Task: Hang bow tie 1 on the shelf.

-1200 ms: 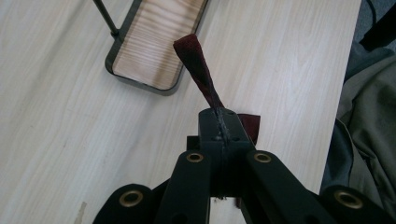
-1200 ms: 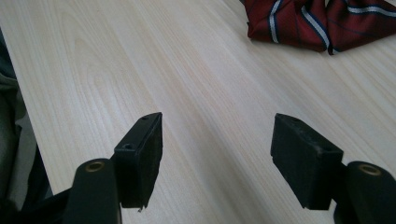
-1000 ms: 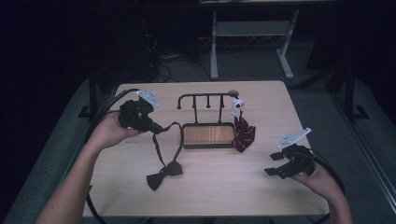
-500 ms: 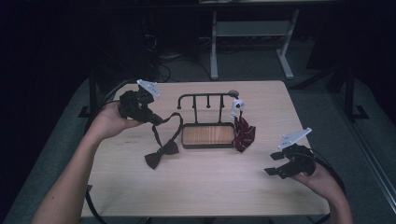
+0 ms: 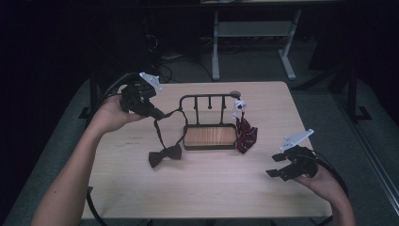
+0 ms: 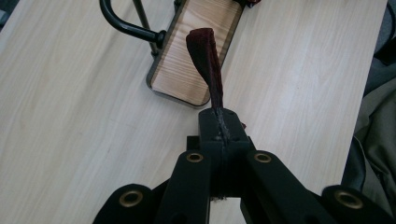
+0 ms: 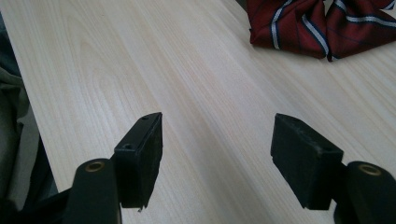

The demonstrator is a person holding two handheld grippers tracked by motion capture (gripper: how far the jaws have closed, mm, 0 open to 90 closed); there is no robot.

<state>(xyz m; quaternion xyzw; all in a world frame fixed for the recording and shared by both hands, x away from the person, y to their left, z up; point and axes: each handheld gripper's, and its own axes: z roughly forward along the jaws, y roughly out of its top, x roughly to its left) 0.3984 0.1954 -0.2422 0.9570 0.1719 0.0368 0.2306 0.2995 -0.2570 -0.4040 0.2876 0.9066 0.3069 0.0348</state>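
The counter spreads pale and wooden beneath both claws. On it, ahead and to the right of the left claw, stands a black rack with a wooden tray base. A striped red bow tie lies against the tray's far end, ahead of the right claw and to its left in the high view.

The left forearm reaches up the counter's left side with the hand raised above the surface, claw pointing toward the rack. Its jaws are pressed together on the strap of a dark bow tie; the strap runs down from the claw, and the bow hangs below and ahead of it, at or just over the counter — which, I cannot tell.

The right hand rests low near the counter's right front, claw level, jaws spread with bare wood between them.

The right forearm is cut off by the frame's bottom edge. The background is dark.
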